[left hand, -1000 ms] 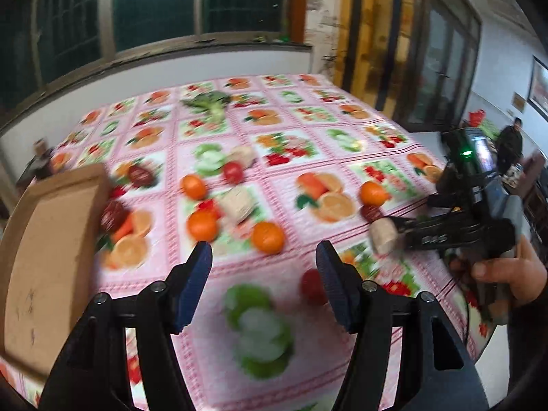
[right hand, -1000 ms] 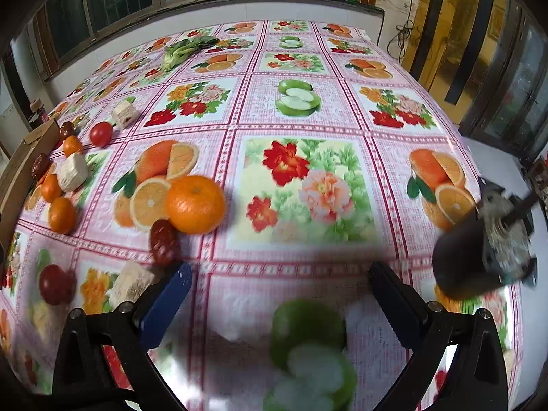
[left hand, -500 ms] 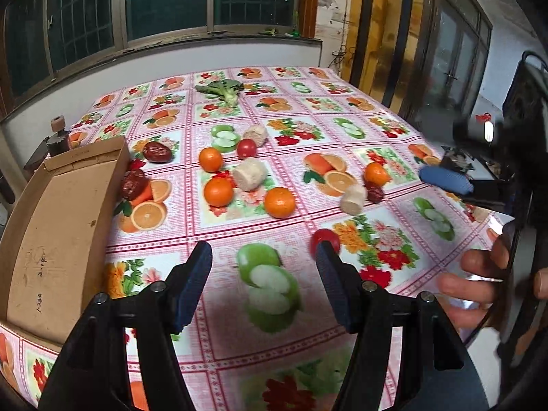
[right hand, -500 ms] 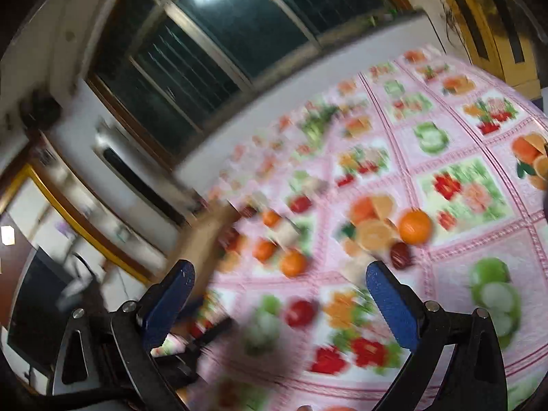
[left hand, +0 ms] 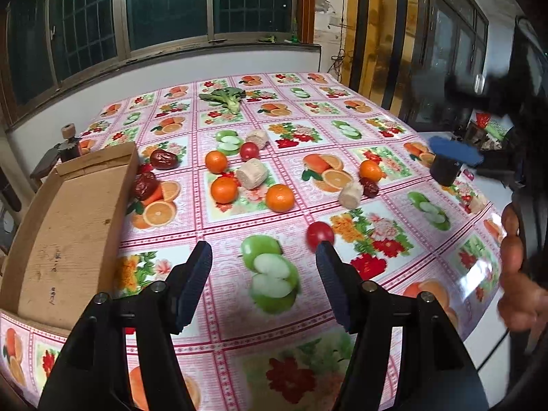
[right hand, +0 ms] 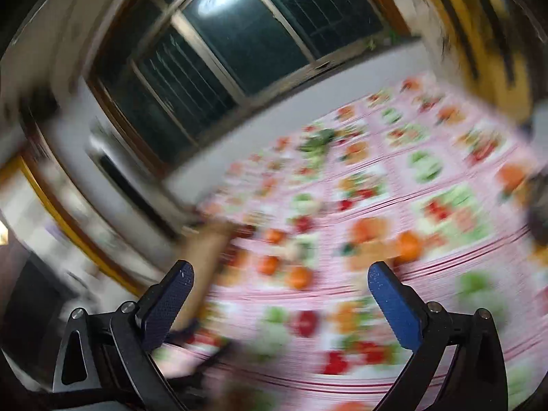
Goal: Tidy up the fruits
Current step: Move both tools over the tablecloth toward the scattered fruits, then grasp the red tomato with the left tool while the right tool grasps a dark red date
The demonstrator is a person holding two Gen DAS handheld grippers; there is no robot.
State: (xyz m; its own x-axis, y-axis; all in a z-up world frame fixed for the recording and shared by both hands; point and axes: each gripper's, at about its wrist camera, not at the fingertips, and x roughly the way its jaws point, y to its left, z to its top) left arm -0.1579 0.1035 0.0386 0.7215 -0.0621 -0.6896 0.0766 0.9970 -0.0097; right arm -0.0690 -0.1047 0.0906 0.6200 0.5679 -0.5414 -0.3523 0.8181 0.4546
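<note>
In the left wrist view several oranges (left hand: 280,198), red tomatoes (left hand: 320,235), dark red dates (left hand: 164,159) and pale cut cylinders (left hand: 252,174) lie loose on a fruit-print tablecloth. A shallow cardboard tray (left hand: 65,226) lies at the left, with nothing in it. My left gripper (left hand: 263,274) is open and empty above the near table, one tomato just past its right fingertip. My right gripper (right hand: 279,289) is open and empty; its view is heavily blurred, showing the tray (right hand: 205,257) and oranges (right hand: 407,246) far off. Its blue finger pad (left hand: 455,149) shows at the right.
A broccoli (left hand: 222,97) lies at the far side of the table. A dark cylindrical object (left hand: 445,171) stands near the right edge. A small spool-topped object (left hand: 68,138) stands behind the tray. A wall with windows runs behind the table. A hand (left hand: 517,274) shows at the right.
My right gripper has swung up and away from the table surface, and its view now looks across the table from farther off. My left gripper has pulled back slightly.
</note>
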